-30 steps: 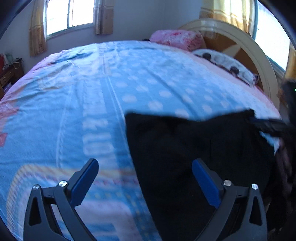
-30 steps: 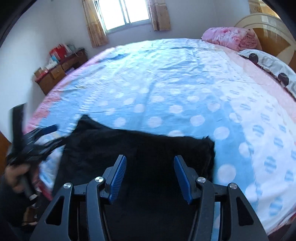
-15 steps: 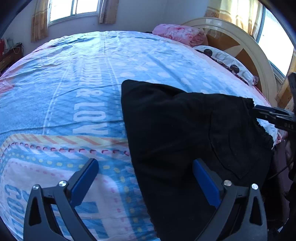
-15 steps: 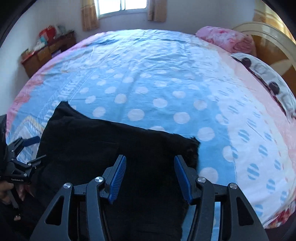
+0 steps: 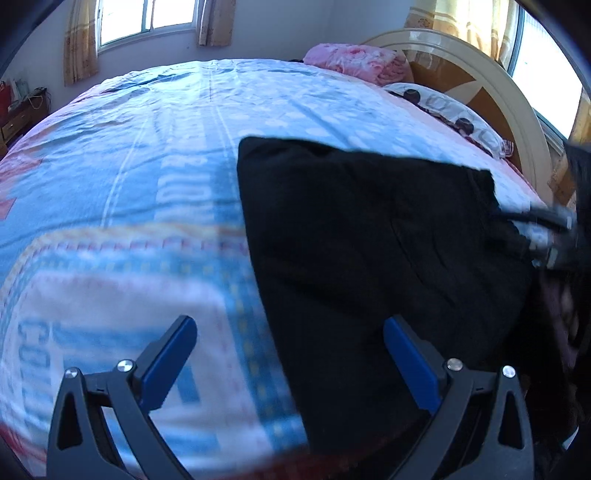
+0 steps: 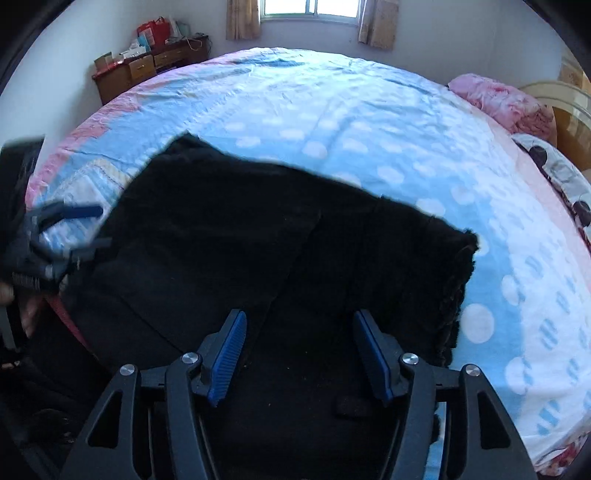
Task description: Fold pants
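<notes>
Black pants [image 5: 369, 240] lie folded and flat near the front edge of the blue dotted bedspread [image 5: 155, 155]. My left gripper [image 5: 290, 354] hovers open and wide over the pants' left edge, one fingertip over the bedspread and the other over black cloth. In the right wrist view the pants [image 6: 295, 258] fill the lower middle. My right gripper [image 6: 301, 350] hangs just above them with its jaws opening and no cloth pinched between the pads. Each gripper shows blurred in the other's view: the right gripper [image 5: 546, 229] at the pants' right edge, the left gripper [image 6: 62, 229] at their left.
A pink folded blanket [image 5: 354, 62] and a spotted pillow [image 5: 447, 110] lie at the curved wooden headboard [image 5: 491, 92]. A cluttered wooden desk [image 6: 151, 66] stands against the far wall by the window [image 6: 310, 7]. A hand [image 6: 26, 310] shows at the left edge.
Both grippers have shifted along the bed's front edge, and the right one has rolled. The right jaws stand slightly wider. The pants stay flat on the bedspread.
</notes>
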`<state>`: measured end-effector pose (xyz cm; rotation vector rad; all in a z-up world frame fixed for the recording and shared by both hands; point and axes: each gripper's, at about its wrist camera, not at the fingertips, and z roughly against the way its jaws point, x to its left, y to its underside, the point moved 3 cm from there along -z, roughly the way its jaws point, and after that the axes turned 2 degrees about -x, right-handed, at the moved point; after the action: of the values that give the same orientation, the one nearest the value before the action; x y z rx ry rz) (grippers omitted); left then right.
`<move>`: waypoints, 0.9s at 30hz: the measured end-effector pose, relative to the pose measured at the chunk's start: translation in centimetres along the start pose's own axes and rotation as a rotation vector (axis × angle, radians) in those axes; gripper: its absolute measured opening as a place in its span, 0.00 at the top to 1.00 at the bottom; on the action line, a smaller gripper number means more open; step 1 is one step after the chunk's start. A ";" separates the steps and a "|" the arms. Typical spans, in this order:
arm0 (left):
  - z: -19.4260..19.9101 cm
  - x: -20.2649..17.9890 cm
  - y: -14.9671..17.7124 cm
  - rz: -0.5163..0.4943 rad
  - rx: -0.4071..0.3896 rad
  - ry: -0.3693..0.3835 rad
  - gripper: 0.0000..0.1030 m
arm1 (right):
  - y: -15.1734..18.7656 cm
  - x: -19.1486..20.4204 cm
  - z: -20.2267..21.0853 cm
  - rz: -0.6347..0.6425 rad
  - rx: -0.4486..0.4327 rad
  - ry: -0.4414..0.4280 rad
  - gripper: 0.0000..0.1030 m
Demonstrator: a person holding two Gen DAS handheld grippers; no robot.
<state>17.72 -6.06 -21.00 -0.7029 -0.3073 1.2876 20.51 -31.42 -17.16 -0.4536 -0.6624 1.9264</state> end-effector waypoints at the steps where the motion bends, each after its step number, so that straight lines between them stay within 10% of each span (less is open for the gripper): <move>1: -0.1 -0.1 0.3 -0.002 0.005 0.005 0.00 | -0.6 -0.1 0.7 -0.007 -0.032 -0.024 0.40; 9: -1.5 -0.7 0.1 -0.067 -0.005 -0.036 0.00 | -2.4 -6.4 -4.6 -0.216 0.018 -0.053 0.40; 27: -2.7 0.0 -4.2 -0.017 -0.005 0.015 0.00 | 4.7 -11.0 1.1 -0.507 -0.067 -0.104 0.40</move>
<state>22.52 -7.31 -20.42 -0.7122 -0.3040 1.2654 21.25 -43.27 -18.99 -0.1996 -0.8228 1.4568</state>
